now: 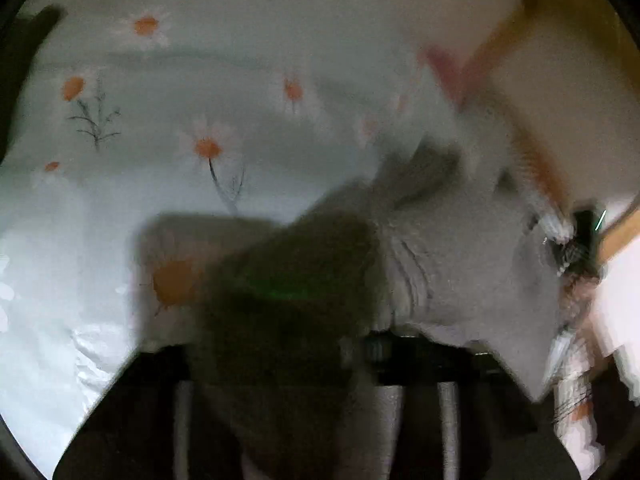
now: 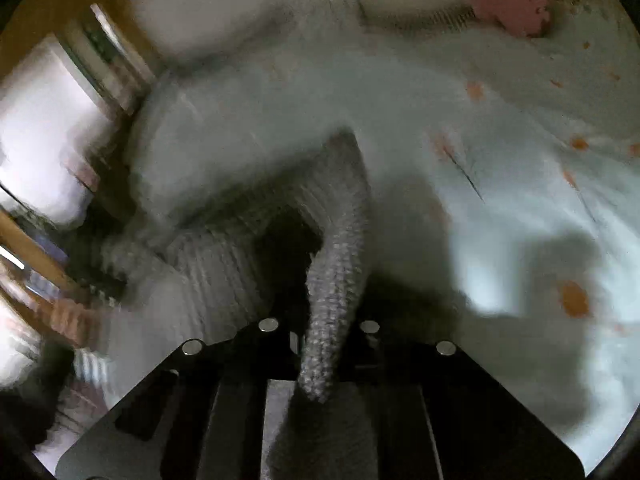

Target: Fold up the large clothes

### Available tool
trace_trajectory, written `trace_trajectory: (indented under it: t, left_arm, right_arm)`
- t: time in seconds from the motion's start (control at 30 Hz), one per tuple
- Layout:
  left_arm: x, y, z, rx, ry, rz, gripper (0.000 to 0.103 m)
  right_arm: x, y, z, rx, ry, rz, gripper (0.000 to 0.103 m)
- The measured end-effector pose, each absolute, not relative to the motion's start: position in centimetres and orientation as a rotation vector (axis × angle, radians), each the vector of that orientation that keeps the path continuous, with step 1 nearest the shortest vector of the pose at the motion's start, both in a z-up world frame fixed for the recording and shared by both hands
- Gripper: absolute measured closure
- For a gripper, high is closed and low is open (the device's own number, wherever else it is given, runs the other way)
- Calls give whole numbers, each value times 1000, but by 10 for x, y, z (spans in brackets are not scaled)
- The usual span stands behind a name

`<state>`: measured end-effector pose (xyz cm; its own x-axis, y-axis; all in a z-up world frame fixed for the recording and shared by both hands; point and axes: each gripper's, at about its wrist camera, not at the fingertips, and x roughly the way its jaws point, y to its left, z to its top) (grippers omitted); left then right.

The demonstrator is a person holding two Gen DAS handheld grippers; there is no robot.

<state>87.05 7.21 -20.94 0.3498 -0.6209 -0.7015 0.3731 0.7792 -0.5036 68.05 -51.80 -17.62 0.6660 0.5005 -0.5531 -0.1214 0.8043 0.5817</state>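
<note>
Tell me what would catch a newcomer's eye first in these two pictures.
First, the grey knit garment, a ribbed strip of it running up the middle of the right wrist view from the closed jaws. Next, the pale daisy-print sheet spread beneath it, filling the left wrist view. A pink object lies at the sheet's far edge.

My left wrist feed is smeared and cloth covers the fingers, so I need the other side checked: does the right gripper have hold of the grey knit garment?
Observer: Yes. In the right wrist view, a ribbed strip of the grey knit garment runs down between the shut jaws of the right gripper.
Operator: Where does that strip lead?
Observer: It rises to a bend, then the ribbed body spreads down and left, lying over the daisy-print sheet.
</note>
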Motion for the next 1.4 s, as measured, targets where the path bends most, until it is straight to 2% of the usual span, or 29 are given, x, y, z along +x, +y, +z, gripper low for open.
trace_trajectory:
  t: [0.07, 0.1, 0.13, 0.23, 0.27, 0.3, 0.33, 0.37, 0.43, 0.47, 0.5, 0.57, 0.6, 0.63, 0.67, 0.7, 0.73, 0.83, 0.93, 0.97, 1.0, 1.03, 1.07, 1.1, 1.17, 1.23, 1.27, 1.3, 1.4]
  left_arm:
    - [876, 89, -197, -381, 985, -666, 76]
    - [886, 106, -202, -539, 1002, -668, 72]
    - [896, 117, -210, -662, 1031, -651, 55]
    - [908, 147, -227, -803, 1088, -426, 42]
    - [906, 151, -221, -793, 1056, -418, 41]
    - [902, 151, -213, -772, 1021, -432, 31]
    - [897, 148, -202, -728, 982, -462, 11]
    - [888, 142, -190, -653, 937, -502, 6]
    - [868, 113, -173, -391, 892, -594, 6]
    - [857, 90, -175, -225, 912, -628, 6]
    - [853, 77, -181, -141, 934, -639, 6]
    - [844, 45, -202, -5, 1009, -674, 6]
    - [846, 36, -211, 8, 1057, -692, 6]
    - [848, 28, -220, -10, 1111, -724, 13]
    - [847, 25, -223, -96, 1134, -766, 28]
    - [850, 29, -220, -156, 1122, -757, 69]
    - [852, 36, -218, -234, 1117, -761, 82]
    - [846, 68, -211, -429, 1032, -752, 85]
    - [836, 93, -221, -631, 1023, -751, 84]
    - [833, 99, -228, -693, 1035, -754, 81]
    - [829, 104, -232, -714, 1052, -724, 65]
    - [825, 107, -230, -662, 1059, -662, 44]
    - [821, 107, -224, -581, 1059, -605, 36]
    - [812, 104, -211, -492, 1029, -576, 33]
    - [799, 99, -185, -368, 977, -558, 27]
    - [786, 82, -150, -191, 879, -553, 13]
    - [774, 64, -131, -68, 812, -568, 12]
    - [797, 65, -120, 2, 778, -583, 9]
    - [799, 12, -120, 176, 792, -740, 6]
  right_arm:
    - [680, -554, -181, 725, 722, 317, 94]
    - [686, -567, -190, 770, 758, 257, 94]
    - [690, -571, -197, 765, 798, 207, 94]
    - [704, -567, -225, 690, 971, 61, 88]
    - [702, -565, -227, 689, 956, 69, 77]
    - [698, -565, -223, 691, 931, 89, 48]
    - [696, -565, -221, 686, 906, 108, 23]
    - [690, -565, -216, 664, 875, 109, 5]
    - [690, -559, -215, 609, 853, 135, 5]
    - [693, -560, -217, 606, 876, 128, 8]
    - [695, -560, -220, 620, 892, 137, 27]
    - [705, -555, -232, 620, 931, 146, 57]
    - [702, -553, -232, 582, 920, 120, 76]
    - [698, -551, -231, 572, 907, 126, 85]
    - [699, -551, -230, 597, 894, 142, 91]
    - [692, -554, -224, 643, 838, 171, 94]
    - [679, -561, -215, 704, 742, 223, 94]
    - [655, -580, -204, 833, 587, 240, 95]
    - [659, -591, -222, 824, 714, 103, 95]
    - [662, -592, -231, 798, 786, 44, 95]
    - [662, -593, -234, 777, 811, 30, 93]
    - [659, -595, -230, 758, 808, 29, 91]
    - [654, -591, -218, 694, 793, 15, 73]
    - [648, -588, -206, 638, 765, 17, 40]
    - [640, -571, -177, 493, 704, 74, 13]
    - [642, -545, -158, 330, 731, 138, 13]
    - [644, -525, -149, 224, 746, 158, 13]
    - [648, -501, -142, 119, 750, 187, 13]
    - [676, -447, -151, -73, 836, 206, 15]
